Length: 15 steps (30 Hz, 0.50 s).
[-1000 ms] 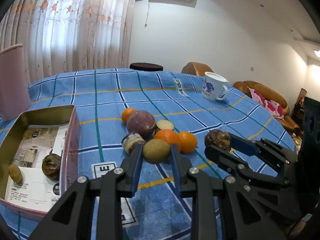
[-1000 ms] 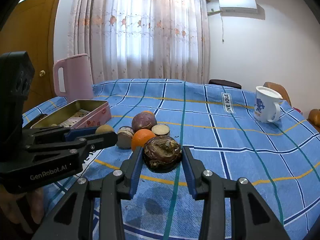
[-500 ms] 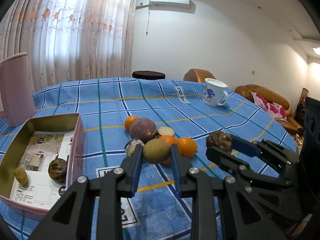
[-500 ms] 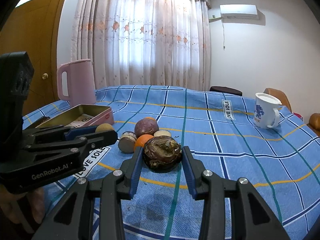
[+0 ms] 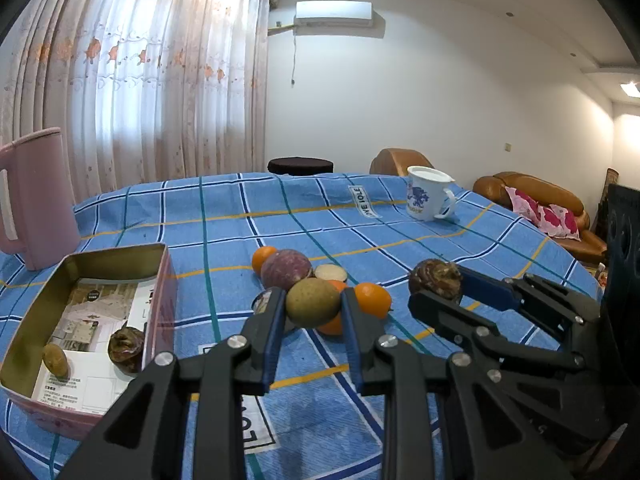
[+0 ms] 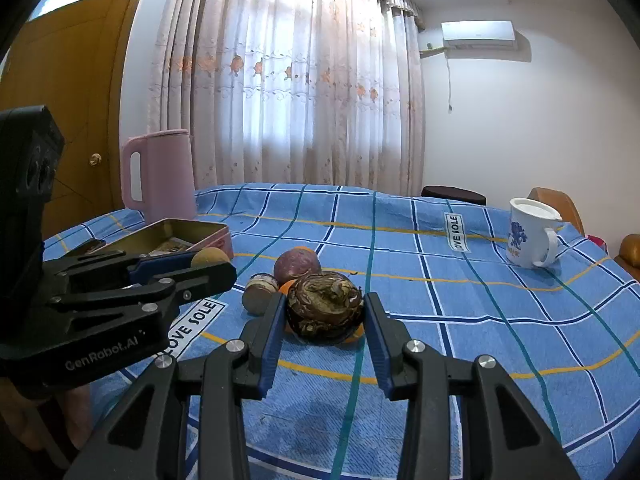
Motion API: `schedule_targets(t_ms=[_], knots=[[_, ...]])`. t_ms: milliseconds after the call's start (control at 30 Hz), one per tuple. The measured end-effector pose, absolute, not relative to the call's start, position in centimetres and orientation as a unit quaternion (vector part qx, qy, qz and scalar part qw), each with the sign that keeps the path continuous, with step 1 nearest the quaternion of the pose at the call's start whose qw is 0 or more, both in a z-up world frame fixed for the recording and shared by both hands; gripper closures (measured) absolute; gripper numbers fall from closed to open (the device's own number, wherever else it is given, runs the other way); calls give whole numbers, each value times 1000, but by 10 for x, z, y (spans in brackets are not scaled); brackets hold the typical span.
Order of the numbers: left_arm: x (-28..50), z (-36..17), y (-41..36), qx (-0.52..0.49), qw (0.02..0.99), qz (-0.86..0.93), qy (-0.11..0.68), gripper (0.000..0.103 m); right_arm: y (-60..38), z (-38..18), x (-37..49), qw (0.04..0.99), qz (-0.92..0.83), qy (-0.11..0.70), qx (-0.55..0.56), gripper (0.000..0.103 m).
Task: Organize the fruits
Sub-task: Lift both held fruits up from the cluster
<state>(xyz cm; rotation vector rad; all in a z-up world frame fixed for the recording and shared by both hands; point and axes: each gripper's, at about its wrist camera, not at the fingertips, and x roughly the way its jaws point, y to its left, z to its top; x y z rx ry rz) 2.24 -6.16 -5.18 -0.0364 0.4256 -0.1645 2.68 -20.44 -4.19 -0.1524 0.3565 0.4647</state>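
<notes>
Currently, step: carry to tin. Left claw [image 5: 313, 307] is clamped on a green-brown fruit [image 5: 312, 302]; right claw [image 6: 325, 316] is clamped on a dark wrinkled fruit [image 6: 325, 307], both held above the bench [image 5: 224, 208]. Next, judged: both are to be brought over the open tin [image 5: 104, 256], left, and released.

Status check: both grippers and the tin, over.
Left gripper shut on green fruit. Right gripper shut on brown fruit. Tin open, two fruits inside. Path clear.
</notes>
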Motion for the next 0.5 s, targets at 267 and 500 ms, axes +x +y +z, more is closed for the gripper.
schedule_targets(t_ms=[267, 500], knots=[[15, -47, -59, -16, 979, -70, 193, 74, -208, -40, 24, 953, 245, 165, -64, 62], [11, -42, -56, -12, 981, -60, 184, 74, -208, -40, 26, 952, 246, 170, -60, 62]])
